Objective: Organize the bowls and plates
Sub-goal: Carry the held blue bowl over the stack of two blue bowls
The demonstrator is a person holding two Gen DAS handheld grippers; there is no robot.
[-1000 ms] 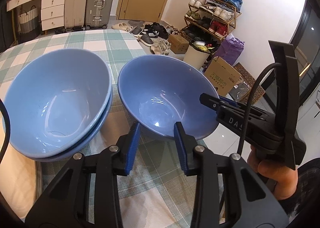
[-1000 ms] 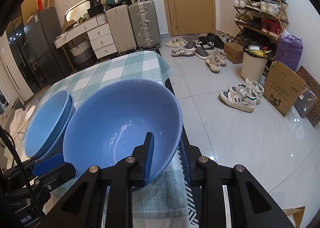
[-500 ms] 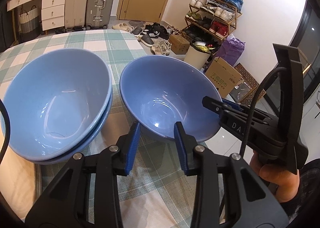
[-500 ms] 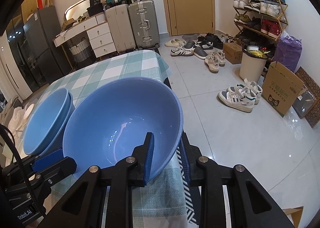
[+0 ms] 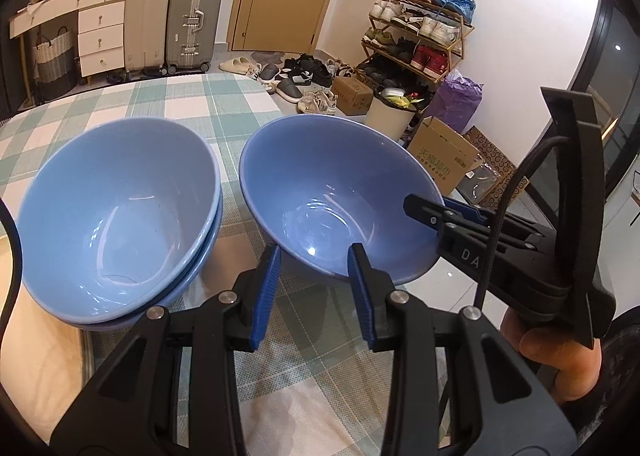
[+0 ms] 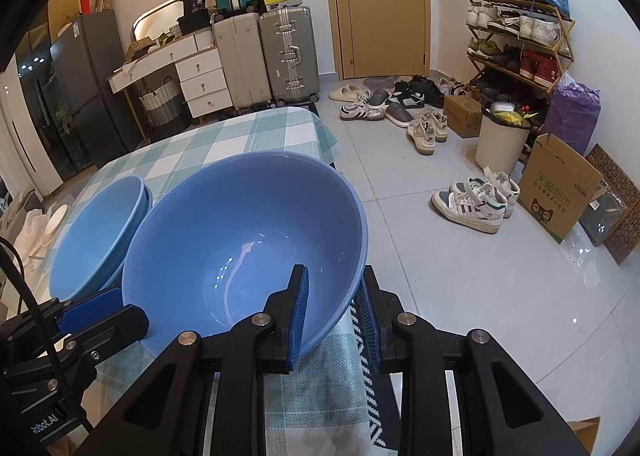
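Observation:
A single blue bowl (image 5: 336, 191) (image 6: 248, 240) is near the right edge of the checked tablecloth (image 5: 192, 103). My right gripper (image 6: 332, 308) is shut on its right rim, one finger inside and one outside; it also shows in the left wrist view (image 5: 448, 211). The bowl looks slightly lifted and tilted. A stack of two blue bowls (image 5: 120, 211) (image 6: 96, 236) stands to its left. My left gripper (image 5: 314, 288) is open and empty, just in front of the single bowl; its finger shows in the right wrist view (image 6: 92, 306).
The table's right edge (image 6: 324, 127) drops to a tiled floor with shoes (image 6: 476, 203), a bin (image 6: 504, 139) and a cardboard box (image 6: 560, 183). Suitcases (image 5: 192, 19) and a drawer unit (image 5: 100, 35) stand beyond the table's far end.
The single bowl held by my right gripper has risen slightly and shifted a little. My left gripper stays open in the same place.

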